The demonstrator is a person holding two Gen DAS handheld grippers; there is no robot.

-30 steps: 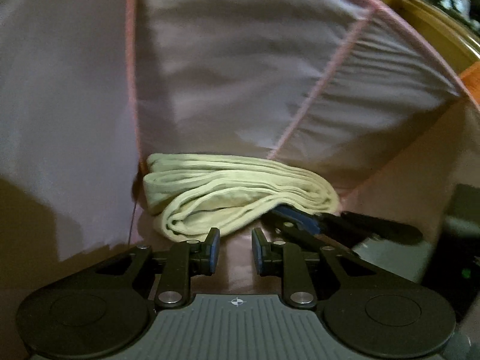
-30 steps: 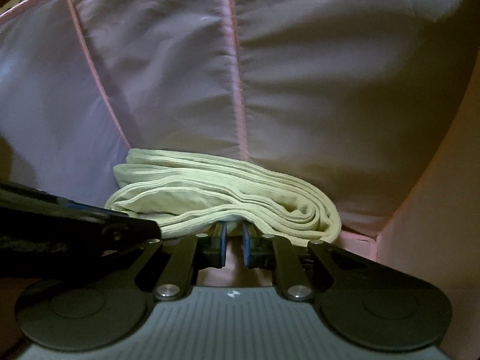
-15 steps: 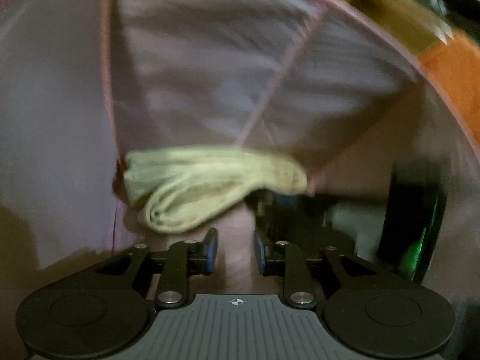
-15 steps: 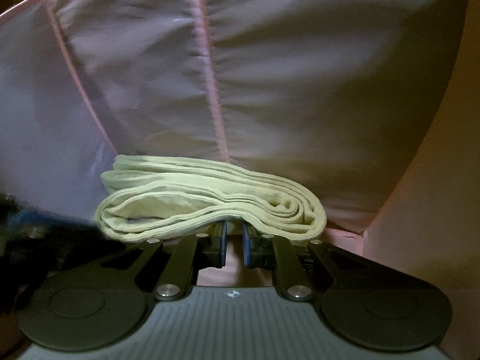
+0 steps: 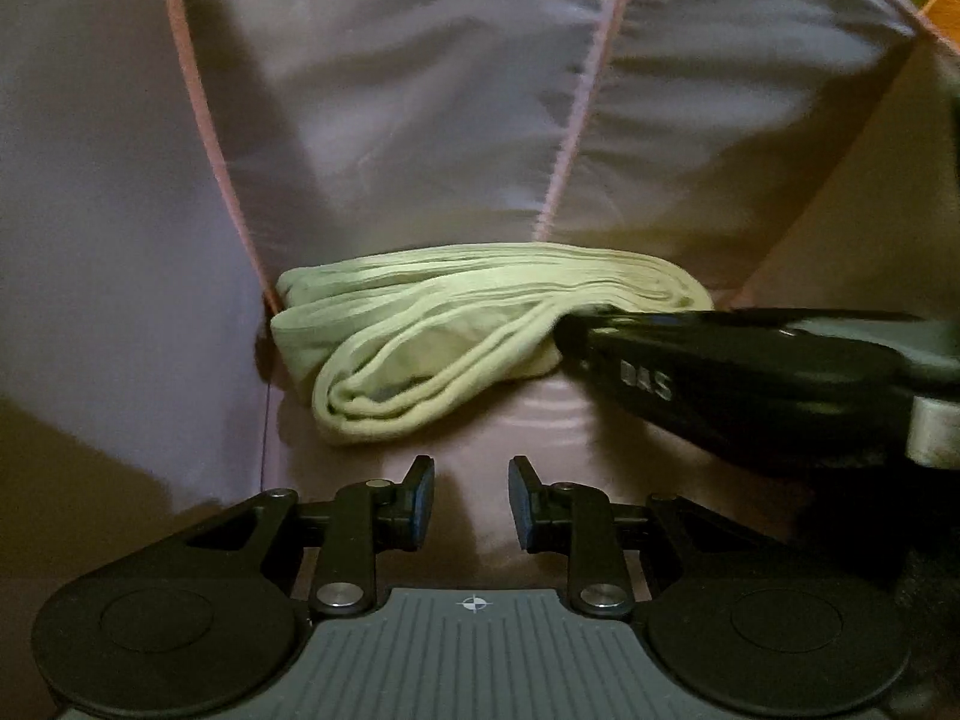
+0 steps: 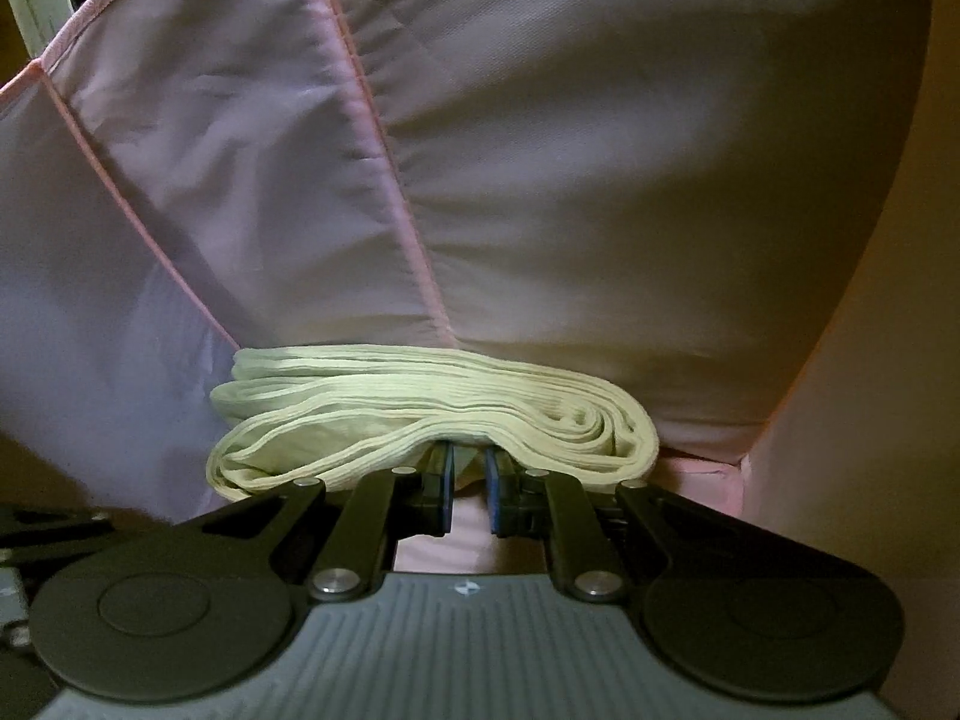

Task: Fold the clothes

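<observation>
Inside the pink fabric bin [image 6: 540, 180], the folded garment [image 6: 420, 408] touches the narrowly parted right claw [image 6: 468, 480].

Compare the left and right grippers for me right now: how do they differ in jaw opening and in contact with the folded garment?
The left gripper has its jaws clearly apart and stands short of the folded pale-green garment, touching nothing. The right gripper has a much narrower gap, and its tips sit tucked under the garment's near edge; whether cloth is pinched is hidden. The left gripper is empty. Both point at the same garment inside the pink fabric bin.
</observation>
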